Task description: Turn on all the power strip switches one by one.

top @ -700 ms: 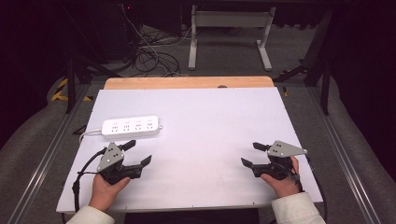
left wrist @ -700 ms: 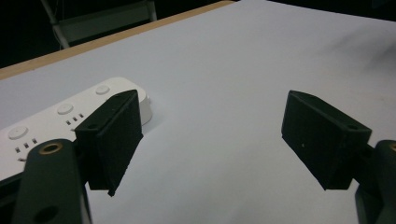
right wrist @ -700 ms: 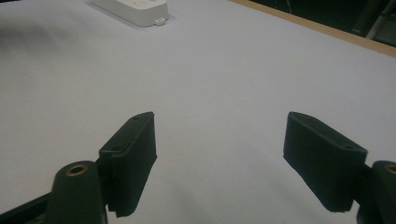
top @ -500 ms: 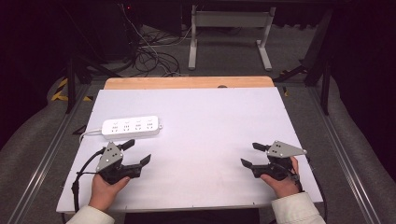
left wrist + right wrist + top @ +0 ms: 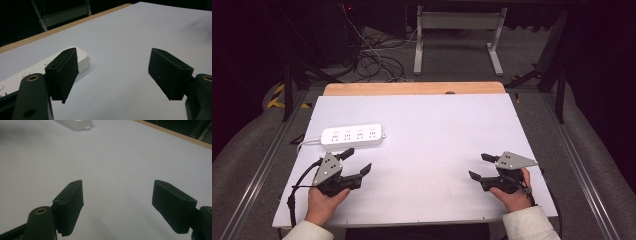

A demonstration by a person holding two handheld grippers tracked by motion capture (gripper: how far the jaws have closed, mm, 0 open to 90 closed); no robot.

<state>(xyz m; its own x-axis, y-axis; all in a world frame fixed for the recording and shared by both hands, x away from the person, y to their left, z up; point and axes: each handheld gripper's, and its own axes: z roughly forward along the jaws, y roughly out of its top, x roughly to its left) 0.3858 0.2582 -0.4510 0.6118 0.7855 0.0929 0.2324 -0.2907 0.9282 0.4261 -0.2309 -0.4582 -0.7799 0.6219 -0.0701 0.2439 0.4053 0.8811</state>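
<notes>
Overhead, white table (image 5: 437, 130) bears power strip (image 5: 353, 136) beyond two gaping, empty grippers.

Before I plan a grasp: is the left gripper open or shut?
Open: the left gripper shows bare table between its jaws.

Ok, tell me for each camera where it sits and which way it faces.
High view: above the person's side, looking forward and down on the table; both hands, left gripper and right gripper enter from below.
Left gripper view: rides the left gripper, facing over the table; open jaws.
Right gripper view: rides the right gripper, facing across the table; open jaws.
Shared: all three show the white power strip.
</notes>
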